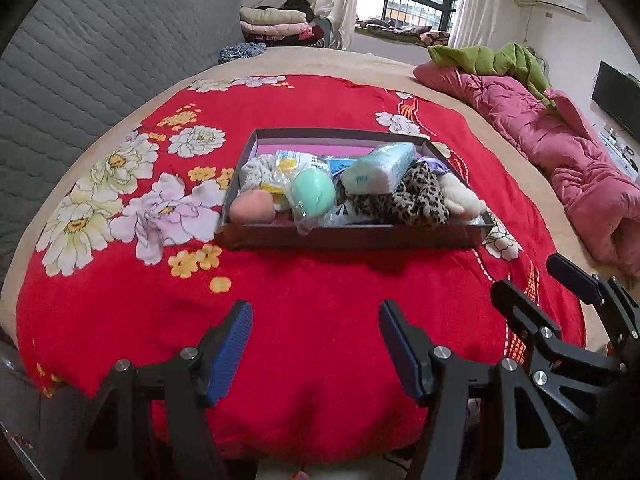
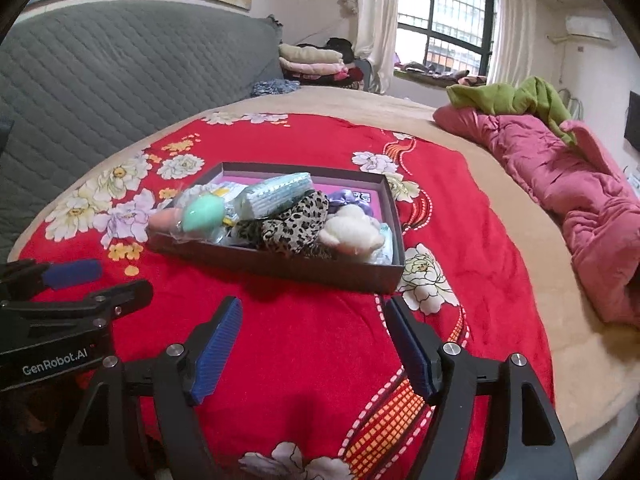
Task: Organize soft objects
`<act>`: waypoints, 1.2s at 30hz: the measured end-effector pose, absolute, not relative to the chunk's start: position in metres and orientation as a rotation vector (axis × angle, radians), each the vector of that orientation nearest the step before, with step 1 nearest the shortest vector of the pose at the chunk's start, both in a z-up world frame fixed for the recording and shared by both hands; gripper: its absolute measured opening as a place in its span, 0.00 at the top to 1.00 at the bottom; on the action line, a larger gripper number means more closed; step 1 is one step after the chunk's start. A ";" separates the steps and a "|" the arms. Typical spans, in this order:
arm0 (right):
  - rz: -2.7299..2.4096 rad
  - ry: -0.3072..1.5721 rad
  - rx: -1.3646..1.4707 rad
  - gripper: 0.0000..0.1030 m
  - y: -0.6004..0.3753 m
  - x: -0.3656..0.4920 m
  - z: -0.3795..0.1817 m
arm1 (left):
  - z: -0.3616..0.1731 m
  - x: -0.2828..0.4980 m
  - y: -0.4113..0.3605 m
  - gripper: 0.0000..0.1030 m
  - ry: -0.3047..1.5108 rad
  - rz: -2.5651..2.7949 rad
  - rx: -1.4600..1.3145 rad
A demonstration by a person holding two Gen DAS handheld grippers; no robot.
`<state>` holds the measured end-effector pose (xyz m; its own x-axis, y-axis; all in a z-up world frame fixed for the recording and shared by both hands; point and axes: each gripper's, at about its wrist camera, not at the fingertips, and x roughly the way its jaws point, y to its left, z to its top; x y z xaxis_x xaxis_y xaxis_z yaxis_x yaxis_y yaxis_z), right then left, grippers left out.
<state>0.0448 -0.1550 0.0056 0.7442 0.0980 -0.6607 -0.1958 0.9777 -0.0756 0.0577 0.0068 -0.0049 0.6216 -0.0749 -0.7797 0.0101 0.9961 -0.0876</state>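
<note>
left wrist view: the left gripper [image 1: 316,320] is low in the frame with its blue pads standing apart and nothing between them. the right gripper [image 2: 314,320] is the same in its own view, wide apart and empty, above the red flowered blanket [image 2: 304,352].

the task's things are together in the dark shallow box [image 1: 352,238], in the centre of both frames, on the blanket and well apart from both tools. in it i see a pink ball [image 1: 252,208], a mint green ball in clear wrap [image 1: 313,196], a pale blue tissue pack [image 1: 380,168], a leopard print cloth [image 1: 416,198] and a cream plush [image 1: 464,196].

i judge that the sorting is finished or between two steps, because no soft object lies outside the box. a next move, if any, needs a reach forward to the box.

the things are piled, so what lies under the cloth and the pack is hidden. the small packets at the back are hard to read.
</note>
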 end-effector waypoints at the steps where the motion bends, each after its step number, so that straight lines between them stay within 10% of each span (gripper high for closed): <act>1: 0.158 0.713 -0.146 0.27 -0.154 0.043 0.006 | -0.005 0.056 0.007 0.37 0.902 -0.044 -0.075; 36: 0.149 0.739 -0.119 0.26 -0.158 0.037 -0.002 | -0.022 0.051 0.009 0.37 0.965 -0.001 -0.062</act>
